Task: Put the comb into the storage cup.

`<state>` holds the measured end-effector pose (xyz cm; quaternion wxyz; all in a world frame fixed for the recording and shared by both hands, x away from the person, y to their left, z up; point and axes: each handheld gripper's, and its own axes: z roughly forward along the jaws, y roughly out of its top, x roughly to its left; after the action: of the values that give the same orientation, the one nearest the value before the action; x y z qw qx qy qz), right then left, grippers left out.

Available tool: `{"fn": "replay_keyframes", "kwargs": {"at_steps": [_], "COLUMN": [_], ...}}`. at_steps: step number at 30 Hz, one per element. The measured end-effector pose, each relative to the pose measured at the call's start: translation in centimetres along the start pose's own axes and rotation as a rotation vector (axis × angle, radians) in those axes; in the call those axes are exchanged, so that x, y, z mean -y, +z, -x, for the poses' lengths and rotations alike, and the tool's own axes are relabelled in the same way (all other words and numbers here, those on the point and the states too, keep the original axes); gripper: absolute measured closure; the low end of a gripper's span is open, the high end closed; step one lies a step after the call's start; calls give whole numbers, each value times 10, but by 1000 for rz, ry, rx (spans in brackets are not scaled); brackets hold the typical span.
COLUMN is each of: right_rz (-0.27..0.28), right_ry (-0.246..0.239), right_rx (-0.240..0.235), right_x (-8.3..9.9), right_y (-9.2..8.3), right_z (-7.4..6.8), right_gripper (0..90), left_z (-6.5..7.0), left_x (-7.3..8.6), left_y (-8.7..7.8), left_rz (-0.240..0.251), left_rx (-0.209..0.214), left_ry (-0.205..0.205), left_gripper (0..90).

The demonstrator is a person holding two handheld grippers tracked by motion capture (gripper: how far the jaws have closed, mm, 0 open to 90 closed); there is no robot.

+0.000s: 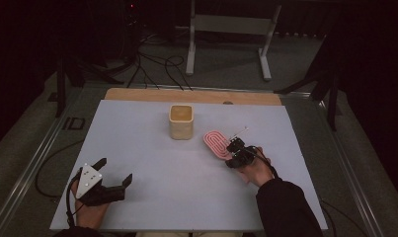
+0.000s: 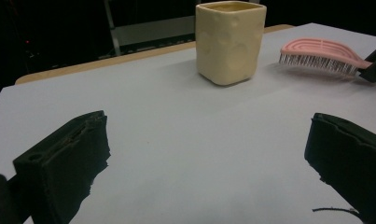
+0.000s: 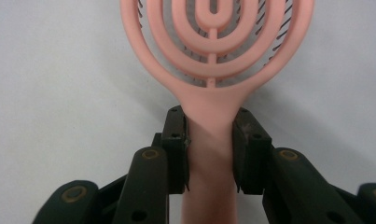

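Right claw [image 3: 210, 154] clamps the pink hairbrush [image 3: 213, 56] by its handle, right of centre on the table [image 1: 152, 163]; bristles face down. Left claw [image 1: 115, 173] gapes wide and empty at lower left; a cream cup [image 1: 180, 121] stands upper centre.

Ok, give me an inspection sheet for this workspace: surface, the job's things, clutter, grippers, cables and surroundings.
Surface: pale grey sheet over a wooden table edge; no spills seen.
Job's things: pink hairbrush with bristles facing down on the sheet; cream square cup upright, standing apart from the brush.
Clutter: nothing seen.
Grippers: right gripper has its pads pressed on the brush handle; left gripper is open, with nothing between its jaws, near the sheet's front left corner.
Cables: black cables on the floor beyond the table; one loops at the table's left side.
Surroundings: dark room, white metal stand behind the table.
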<state>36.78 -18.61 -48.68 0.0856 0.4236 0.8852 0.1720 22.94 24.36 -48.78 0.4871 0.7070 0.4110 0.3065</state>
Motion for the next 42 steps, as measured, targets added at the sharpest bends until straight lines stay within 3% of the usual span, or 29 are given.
{"fn": "replay_keyframes", "kwargs": {"at_steps": [16,23,27,36,42], "right_rz": [140,240,285,353,368], "right_ry": [8,2,6,22,36], "right_rx": [-10,-35,-23,-15,-4], "right_x": [5,9,13,24,27], "right_y": [-16,-23,-28,-29,-26], "right_z": [-9,-15,-17,-18,-14], "right_gripper": [695,695,695,695,695], "left_z": [0,0,0,0,0], "left_x": [0,0,0,0,0], "left_y": [1,1,0,1,3], "left_rz": [0,-2,-1,-8,-11], "left_rx": [-1,-2,-2,-3,6], "left_ry": [0,1,2,5,10], "left_gripper": [4,4,4,4,4]}}
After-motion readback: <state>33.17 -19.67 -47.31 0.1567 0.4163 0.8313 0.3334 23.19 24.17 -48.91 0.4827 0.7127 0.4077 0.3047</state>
